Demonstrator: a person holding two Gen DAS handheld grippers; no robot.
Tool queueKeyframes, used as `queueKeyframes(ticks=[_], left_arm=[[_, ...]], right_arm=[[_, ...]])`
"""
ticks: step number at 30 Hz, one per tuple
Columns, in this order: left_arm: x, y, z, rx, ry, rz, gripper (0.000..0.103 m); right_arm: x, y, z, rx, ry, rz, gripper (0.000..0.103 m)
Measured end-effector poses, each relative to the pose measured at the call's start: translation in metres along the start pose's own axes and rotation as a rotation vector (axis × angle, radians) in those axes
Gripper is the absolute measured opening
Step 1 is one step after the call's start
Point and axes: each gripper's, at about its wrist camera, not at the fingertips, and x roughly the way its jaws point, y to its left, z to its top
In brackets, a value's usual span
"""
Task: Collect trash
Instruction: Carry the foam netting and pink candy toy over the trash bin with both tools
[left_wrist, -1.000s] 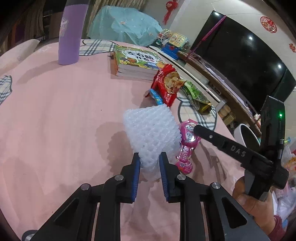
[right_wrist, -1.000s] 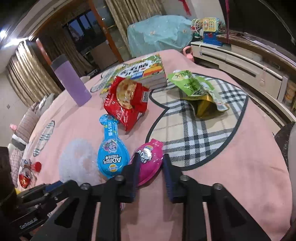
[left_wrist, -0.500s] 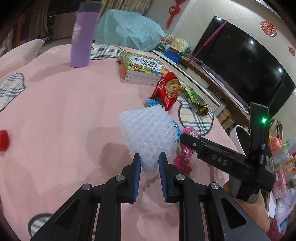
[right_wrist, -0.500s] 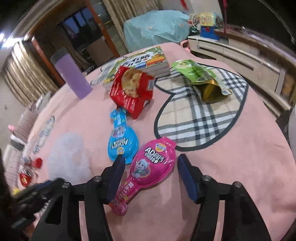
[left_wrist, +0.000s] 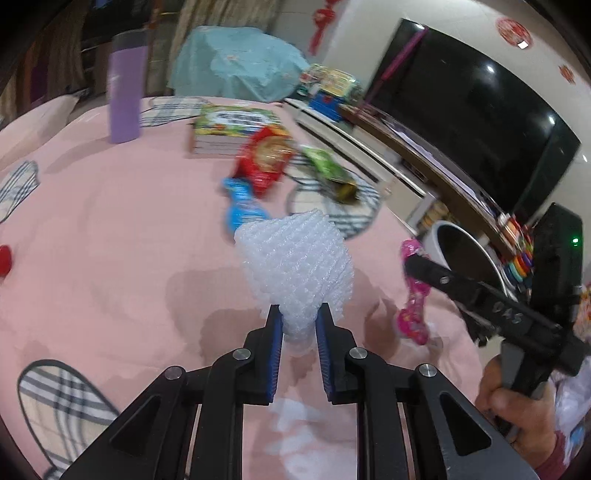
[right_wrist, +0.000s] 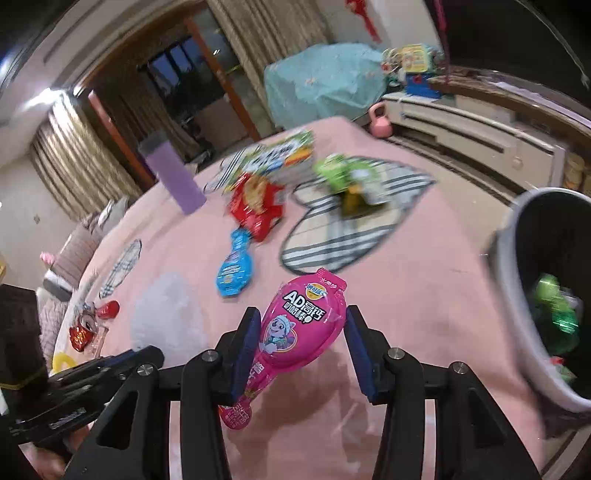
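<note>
Both your grippers have risen off the table since a sec ago, each w/ its catch, and the right one has swung toward the bin; half a sec back its fingers stood wide around the pink pack lying flat, now they've closed in on it.

Largest first: pink-clothed table (left_wrist: 110, 258), then the bin (right_wrist: 517, 236) just off its right edge, dark inside w/ green trash already in it. Stuff left on the table: purple bottle (left_wrist: 123, 88), book stack (left_wrist: 232, 127), red snack bag (left_wrist: 264, 158), green wrapper (left_wrist: 328, 168), blue pouch (right_wrist: 234, 271). Bottle & books prob not trash.

Left gripper (left_wrist: 298, 325): fingers pinched on the tail of the white foam net (left_wrist: 295, 262), held up above the table. Right gripper (right_wrist: 297, 354): fingers clamped on the sides of the pink snack pack (right_wrist: 299, 332), lifted, near the bin but not over it yet.

Step in hand, as I read it: carry to bin. Next you'd need to bring the right gripper over the bin mouth, then spread its fingers; same w/ the net. The pack is slick and gripped by its edges, so it may slip early.
</note>
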Motion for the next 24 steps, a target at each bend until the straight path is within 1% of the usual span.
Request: queueKeyframes(ticks=[5, 10, 12, 16, 18, 24], left_arm=[[0.004, -0.036, -0.005, 0.075, 0.019, -0.026, 0.017], [0.016, -0.062, -0.003, 0.125, 0.038, -0.059, 0.017], [0.024, -0.076, 0.001, 0.150, 0.046, -0.071, 0.016], [0.037, -0.099, 0.009, 0.194, 0.055, -0.102, 0.016], [0.044, -0.111, 0.013, 0.210, 0.062, -0.121, 0.016], [0.069, -0.141, 0.030, 0.246, 0.077, -0.142, 0.016]], right_arm=[[-0.043, -0.036, -0.005, 0.045, -0.058, -0.024, 0.047], [-0.067, -0.064, -0.008, 0.077, -0.097, -0.064, 0.047], [-0.077, -0.082, -0.009, 0.108, -0.117, -0.091, 0.047], [-0.091, -0.112, -0.006, 0.162, -0.143, -0.129, 0.047], [-0.096, -0.121, -0.003, 0.173, -0.158, -0.143, 0.047], [-0.104, -0.142, 0.008, 0.190, -0.184, -0.161, 0.047]])
